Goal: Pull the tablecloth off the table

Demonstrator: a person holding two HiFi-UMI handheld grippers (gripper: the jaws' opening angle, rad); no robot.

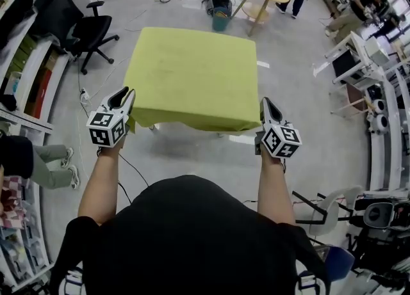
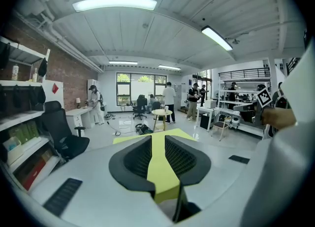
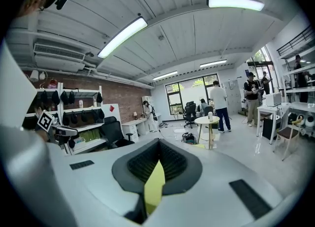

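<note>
Two corners grabbed, so we'd call this the very start of the pull. Our left tongs (image 1: 122,98) are closed partway on a thick fold of the yellow-green tablecloth (image 1: 192,76) at its near left corner. The right tongs (image 1: 267,105) are pinched nearly all the way down on a thin bit of its near right corner.

The cloth lies spread out flat in front of us, with its right side and near edge hanging down, and the table underneath is pretty much hidden. By our reckoning the grip part is done and the whole drag toward us is left to do.
</note>
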